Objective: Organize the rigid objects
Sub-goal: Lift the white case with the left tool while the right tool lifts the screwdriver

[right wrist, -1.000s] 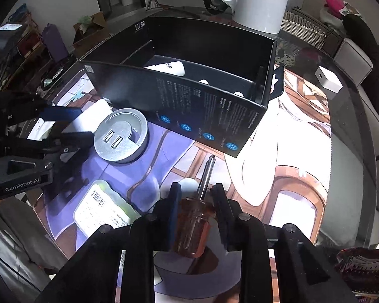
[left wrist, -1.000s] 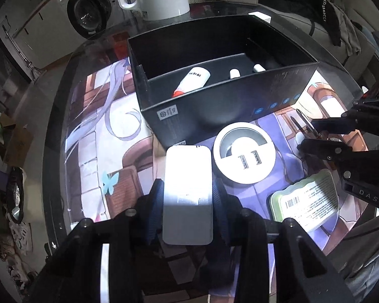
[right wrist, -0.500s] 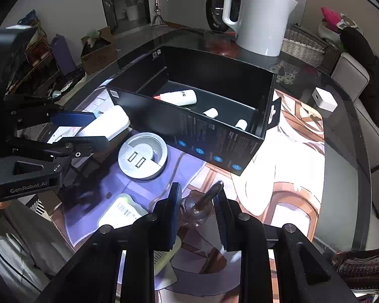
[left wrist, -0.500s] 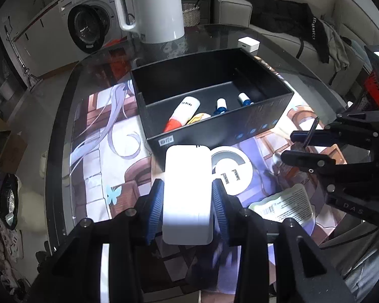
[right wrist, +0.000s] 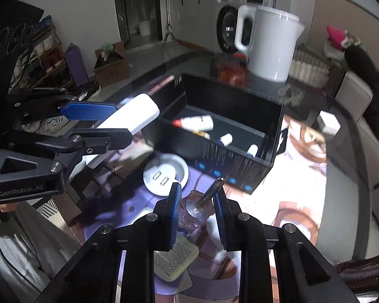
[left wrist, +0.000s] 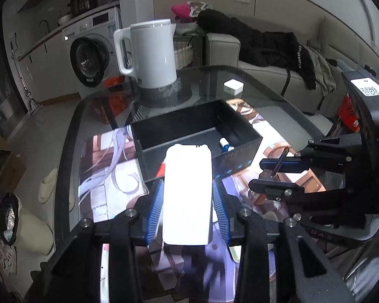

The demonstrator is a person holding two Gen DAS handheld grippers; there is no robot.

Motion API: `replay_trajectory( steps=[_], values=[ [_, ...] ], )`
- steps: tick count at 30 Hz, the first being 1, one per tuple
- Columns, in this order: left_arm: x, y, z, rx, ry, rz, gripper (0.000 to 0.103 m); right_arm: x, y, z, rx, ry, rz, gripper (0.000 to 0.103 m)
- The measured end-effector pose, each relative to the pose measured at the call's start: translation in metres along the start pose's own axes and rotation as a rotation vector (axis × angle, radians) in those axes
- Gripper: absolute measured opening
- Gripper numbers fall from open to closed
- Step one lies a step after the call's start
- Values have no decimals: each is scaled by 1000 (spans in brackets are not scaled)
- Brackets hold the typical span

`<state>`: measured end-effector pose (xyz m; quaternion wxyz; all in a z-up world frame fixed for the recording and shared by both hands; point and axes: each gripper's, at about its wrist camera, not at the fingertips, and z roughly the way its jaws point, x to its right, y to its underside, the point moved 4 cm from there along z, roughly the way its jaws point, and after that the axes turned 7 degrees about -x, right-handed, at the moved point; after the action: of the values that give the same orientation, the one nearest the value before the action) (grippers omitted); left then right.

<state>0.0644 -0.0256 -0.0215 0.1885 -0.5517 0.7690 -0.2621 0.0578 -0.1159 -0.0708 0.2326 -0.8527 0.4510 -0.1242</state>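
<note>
My left gripper (left wrist: 187,199) is shut on a flat white power bank (left wrist: 187,194) and holds it in the air in front of the black box (left wrist: 240,156). It also shows in the right wrist view (right wrist: 131,118). My right gripper (right wrist: 197,202) is shut on a screwdriver (right wrist: 197,209) with a clear brown handle, its shaft pointing up toward the black box (right wrist: 230,166). The right gripper also shows in the left wrist view (left wrist: 278,174). A white tube with a red cap (right wrist: 194,122) and small white bottles (right wrist: 226,139) lie in the box.
A round silver USB hub (right wrist: 165,174) and a pale green tin with a printed label (right wrist: 174,260) lie on the picture mat below me. A white kettle (left wrist: 151,55) stands behind the box. A small white cube (left wrist: 233,87) sits on the glass table (left wrist: 70,136).
Both grippers have risen high above the table with their objects. The screwdriver came up off the mat. The box now looks farther and lower in both views.
</note>
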Motion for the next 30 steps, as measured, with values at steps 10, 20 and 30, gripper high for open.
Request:
replay_trajectory(
  steps=[10, 20, 30],
  values=[
    [-5, -13, -45, 262, -87, -3, 38, -9, -15, -73, 394, 87, -11, 25],
    [-8, -11, -63, 397, -113, -17, 38, -23, -7, -111, 627, 159, -4, 23],
    [-15, -19, -68, 443, -100, -64, 38, -25, -11, -109, 632, 163, -3, 23]
  ],
)
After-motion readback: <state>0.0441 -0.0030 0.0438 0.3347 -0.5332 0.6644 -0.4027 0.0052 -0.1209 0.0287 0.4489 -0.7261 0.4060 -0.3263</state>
